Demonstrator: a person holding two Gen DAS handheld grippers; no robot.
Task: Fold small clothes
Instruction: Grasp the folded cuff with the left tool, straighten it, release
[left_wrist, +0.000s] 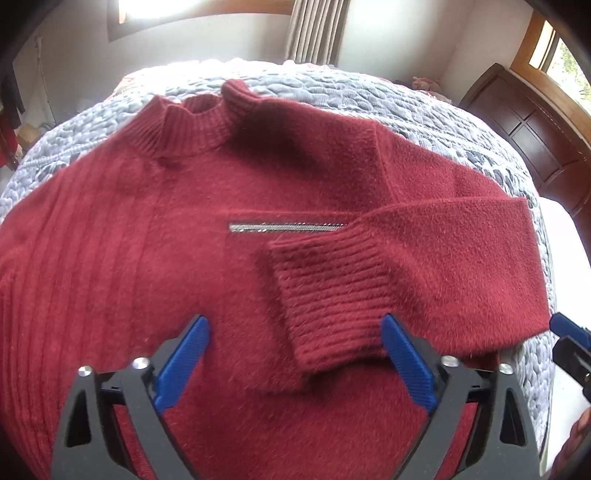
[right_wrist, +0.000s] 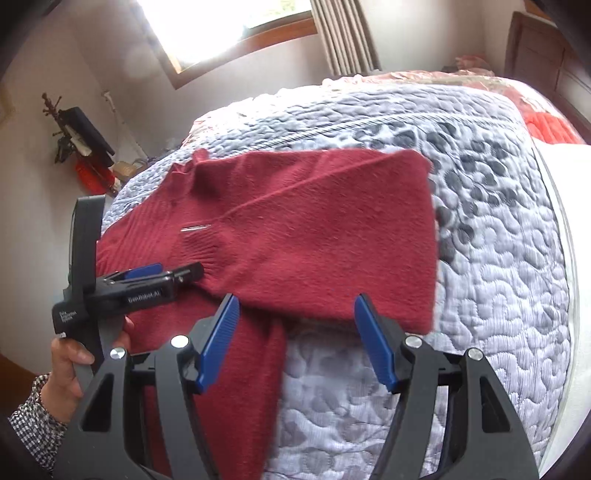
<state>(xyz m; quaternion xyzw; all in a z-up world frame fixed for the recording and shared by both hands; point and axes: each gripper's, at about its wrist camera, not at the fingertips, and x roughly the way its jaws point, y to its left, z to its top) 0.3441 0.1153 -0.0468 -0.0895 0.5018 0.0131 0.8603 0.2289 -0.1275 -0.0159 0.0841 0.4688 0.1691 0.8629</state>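
Here we see a red sweater (left_wrist: 192, 229) lying flat on a quilted bed (right_wrist: 498, 280), its right sleeve (left_wrist: 424, 251) folded across the chest. Our left gripper (left_wrist: 295, 354) hovers wide open above the near hem, holding nothing. Our right gripper (right_wrist: 295, 336) gapes empty beside the sleeve's fold.

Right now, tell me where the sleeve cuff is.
The ribbed cuff lies folded across the red sweater front, just below the silver zipper.

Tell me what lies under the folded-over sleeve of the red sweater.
The sleeve lies across the sweater's front; its ribbed cuff covers the silver zipper's right end. Whatever is beneath the sleeve stays hidden.
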